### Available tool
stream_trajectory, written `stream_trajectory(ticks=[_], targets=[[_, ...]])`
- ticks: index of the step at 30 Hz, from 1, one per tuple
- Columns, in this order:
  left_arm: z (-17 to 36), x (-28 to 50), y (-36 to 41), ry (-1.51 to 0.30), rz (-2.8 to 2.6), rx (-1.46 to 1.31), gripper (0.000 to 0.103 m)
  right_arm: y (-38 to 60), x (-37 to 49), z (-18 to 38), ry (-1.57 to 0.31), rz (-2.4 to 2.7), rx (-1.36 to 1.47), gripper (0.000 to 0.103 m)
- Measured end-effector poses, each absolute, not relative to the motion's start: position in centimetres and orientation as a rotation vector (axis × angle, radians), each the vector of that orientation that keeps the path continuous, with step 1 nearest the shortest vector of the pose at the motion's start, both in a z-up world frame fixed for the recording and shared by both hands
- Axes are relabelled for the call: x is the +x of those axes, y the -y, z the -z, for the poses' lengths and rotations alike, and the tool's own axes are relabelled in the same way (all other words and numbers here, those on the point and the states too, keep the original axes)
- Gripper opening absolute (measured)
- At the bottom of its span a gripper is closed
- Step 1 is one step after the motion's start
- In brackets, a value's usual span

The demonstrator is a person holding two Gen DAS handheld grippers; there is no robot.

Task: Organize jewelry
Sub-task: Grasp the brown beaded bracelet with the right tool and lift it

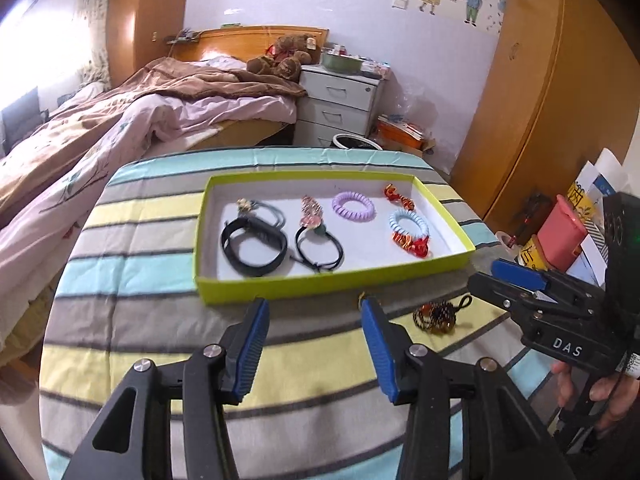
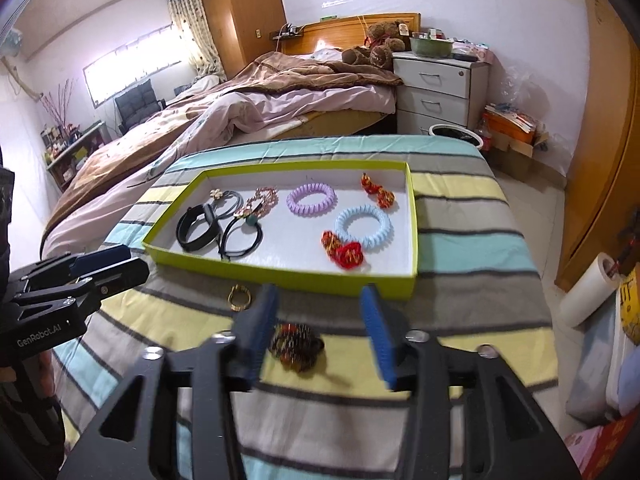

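The left hand-held gripper [image 1: 316, 312] stands wide with nothing between its blue pads, above the striped table [image 1: 160, 344]. The right hand-held gripper [image 2: 320, 300] is likewise spread wide and empty; a beaded hair tie [image 2: 295, 345] lies on the cloth between its fingers, a gold ring [image 2: 239, 297] just left. Beyond both sits the green tray [image 1: 332, 282] holding a purple coil tie [image 1: 353, 205], a blue coil tie [image 1: 409, 222] and a black band [image 1: 253, 247].

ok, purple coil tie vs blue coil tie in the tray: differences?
The purple coil tie lies nearer the far wall of the green tray; the blue coil tie sits closer to the grippers. Purple lies alone; blue touches a red-gold ornament. Both are spiral rings lying flat.
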State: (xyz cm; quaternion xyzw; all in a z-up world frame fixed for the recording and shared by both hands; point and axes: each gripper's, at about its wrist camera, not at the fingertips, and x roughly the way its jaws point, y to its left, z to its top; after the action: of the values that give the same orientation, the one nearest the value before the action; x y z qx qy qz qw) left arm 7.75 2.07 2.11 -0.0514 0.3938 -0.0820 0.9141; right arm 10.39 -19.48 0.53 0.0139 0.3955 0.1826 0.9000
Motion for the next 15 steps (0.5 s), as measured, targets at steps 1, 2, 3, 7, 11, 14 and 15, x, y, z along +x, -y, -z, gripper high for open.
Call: stream_trajectory(ticks=[1,2,3,7,11,14,15], targets=[[-1.9,7.4,-2.2,-0.815,0.168,-0.107,0.050,19.7,10.1,-0.4,-0.822,-0.377,0.036,0.055],[-1.7,7.1,-2.3,-0.830,0.175,-0.119,0.050,19.8,9.8,-0.2,-0.825,-0.378,0.041,0.055],[-1.4,7.0,-2.5,-0.845,0.187,-0.138,0.050,20.0,9.6,0.0,-0.827,-0.380,0.046,0.055],[0.1,6.1,-2.8,-0.884,0.207,-0.149,0.050,19.9,9.1,1.4,-0.854,-0.399,0.027,0.056],[1.4,5.5,-3.4,-0.920,0.233,-0.219,0.050,19.0,9.2,2.1,-0.863,-0.442,0.006,0.056],[1.9,5.2,-3.8,-0.928,0.230,-0.235,0.050,18.1,9.7,2.7,-0.880,-0.458,-0.024,0.056],[2.0,5.1,-4.0,-0.932,0.237,-0.242,0.050,17.7,10.0,3.0,-0.890,-0.455,-0.036,0.056]])
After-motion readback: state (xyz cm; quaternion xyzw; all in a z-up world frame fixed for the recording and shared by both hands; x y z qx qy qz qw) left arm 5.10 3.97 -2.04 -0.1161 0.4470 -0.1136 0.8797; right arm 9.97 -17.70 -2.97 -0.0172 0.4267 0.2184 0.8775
